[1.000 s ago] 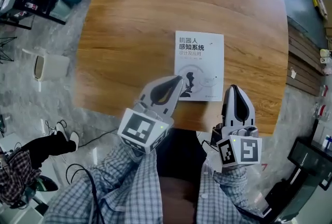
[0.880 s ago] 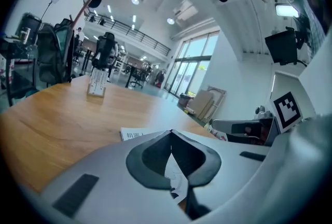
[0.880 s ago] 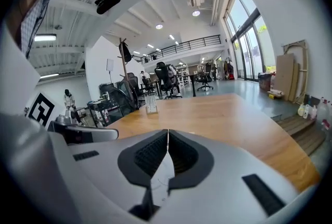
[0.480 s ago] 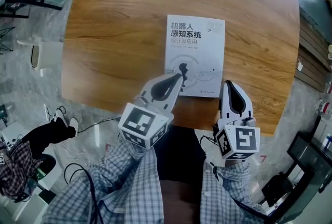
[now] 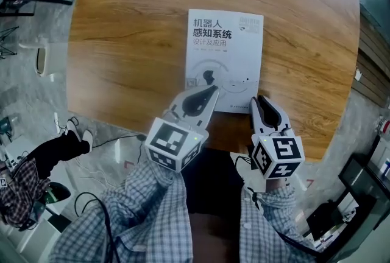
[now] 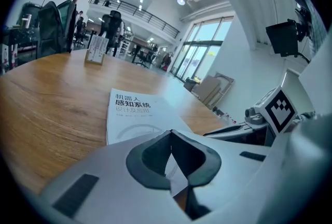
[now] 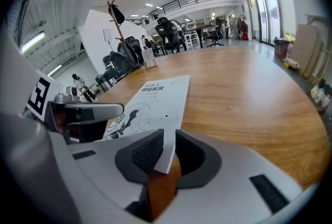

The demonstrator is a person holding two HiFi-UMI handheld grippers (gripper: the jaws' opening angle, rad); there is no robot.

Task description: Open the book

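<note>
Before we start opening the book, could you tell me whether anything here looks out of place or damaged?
Nothing stands out. The book lies closed and flat, cover up, on the wooden table, with no creases or spills. Its near corner sits between the jaws of the right tool, which is open.

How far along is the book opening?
Done: nothing yet; the book lies closed, cover flat on the table. In hand: right hand-held gripper, jaws apart, at the book's near right corner; left hand-held gripper, jaws together, over its near left edge. Left: catching and lifting the cover.
</note>
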